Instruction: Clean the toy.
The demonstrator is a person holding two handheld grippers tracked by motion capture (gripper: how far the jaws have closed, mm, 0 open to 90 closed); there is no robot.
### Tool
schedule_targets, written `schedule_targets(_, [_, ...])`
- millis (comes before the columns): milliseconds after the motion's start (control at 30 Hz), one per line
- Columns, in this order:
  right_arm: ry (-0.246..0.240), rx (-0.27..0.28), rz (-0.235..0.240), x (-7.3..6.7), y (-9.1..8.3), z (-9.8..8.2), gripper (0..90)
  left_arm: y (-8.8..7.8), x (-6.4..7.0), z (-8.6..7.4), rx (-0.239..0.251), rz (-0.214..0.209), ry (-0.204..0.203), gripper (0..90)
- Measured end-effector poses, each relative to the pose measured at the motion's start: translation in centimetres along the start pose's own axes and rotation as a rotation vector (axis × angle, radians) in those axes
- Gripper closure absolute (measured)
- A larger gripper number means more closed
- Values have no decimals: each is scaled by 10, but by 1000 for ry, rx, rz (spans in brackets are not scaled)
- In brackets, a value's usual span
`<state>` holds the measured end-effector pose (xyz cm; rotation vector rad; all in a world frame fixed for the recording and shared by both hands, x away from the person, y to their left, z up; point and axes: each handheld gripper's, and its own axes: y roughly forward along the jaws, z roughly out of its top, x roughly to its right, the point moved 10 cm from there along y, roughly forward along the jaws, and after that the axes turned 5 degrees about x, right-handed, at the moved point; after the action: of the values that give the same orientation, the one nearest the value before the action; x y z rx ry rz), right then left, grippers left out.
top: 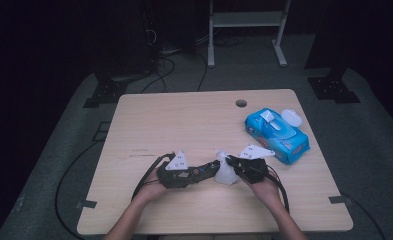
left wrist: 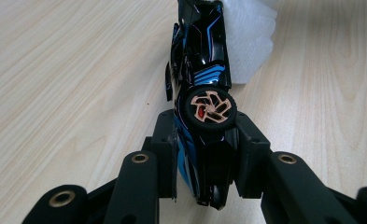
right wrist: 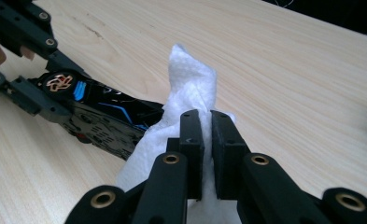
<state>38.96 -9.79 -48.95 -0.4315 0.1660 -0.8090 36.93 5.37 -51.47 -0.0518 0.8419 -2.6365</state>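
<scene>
- The table point(top: 184, 120) under my view is pale wood, with a small round hole point(top: 241, 103) near its far edge.
- On the right side I see a blue pack of wipes point(top: 278, 131), its white lid flipped open, well apart from my tools.
- My left hand-held gripper point(left wrist: 204, 140) sits at the near middle, pinching a black toy car point(left wrist: 201, 60) with blue stripes by one end; the car lies on its side, a copper-spoked wheel point(left wrist: 211, 108) facing up.
- My right hand-held gripper point(right wrist: 205, 135) is just right of it, its jaws pressed onto a white wipe point(right wrist: 190, 88).
- The wipe bunches upward and touches the car's far end, between the two tools.
</scene>
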Motion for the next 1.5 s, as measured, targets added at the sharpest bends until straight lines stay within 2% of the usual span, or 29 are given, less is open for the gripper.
schedule_targets(100, [21,1,2,1,0,-2,835,0,0,0,4,4,-3,663])
schedule_targets(233, [20,33,26,-5,-3,5,834,0,1,0,9,1,-9,663])
schedule_targets(333, [18,16,26,-5,1,0,834,-1,0,-1,4,2,-7,664])
schedule_targets(400, [42,25,40,-4,1,-2,832,-1,1,0,4,3,1,664])
schedule_targets(467, [13,5,10,-1,-1,-2,833,-2,1,-1,-6,8,7,664])
schedule_targets(500, [-14,-19,-22,3,-1,-5,833,-3,1,-2,-3,7,-2,664])
schedule_targets(600, [46,-22,-21,12,-3,-12,833,-6,-1,-4,-3,11,-12,663])
schedule_targets(800, [44,1,-13,10,-5,-4,832,-6,-3,-3,-11,6,-24,653])
schedule_targets(933, [62,2,-10,12,-7,-6,832,-6,-3,6,13,1,-36,572])
schedule_targets(1067, [77,16,-15,16,-11,-4,831,-2,-2,12,-15,7,-10,534])
schedule_targets(1267, [82,24,-17,21,-15,-3,831,12,-4,25,-53,1,-6,501])
schedule_targets(1400, [85,20,-15,20,-14,-4,830,25,-4,31,-125,1,14,471])
schedule_targets(1500, [82,16,-11,19,-13,-5,831,33,-3,36,-158,-4,32,469])
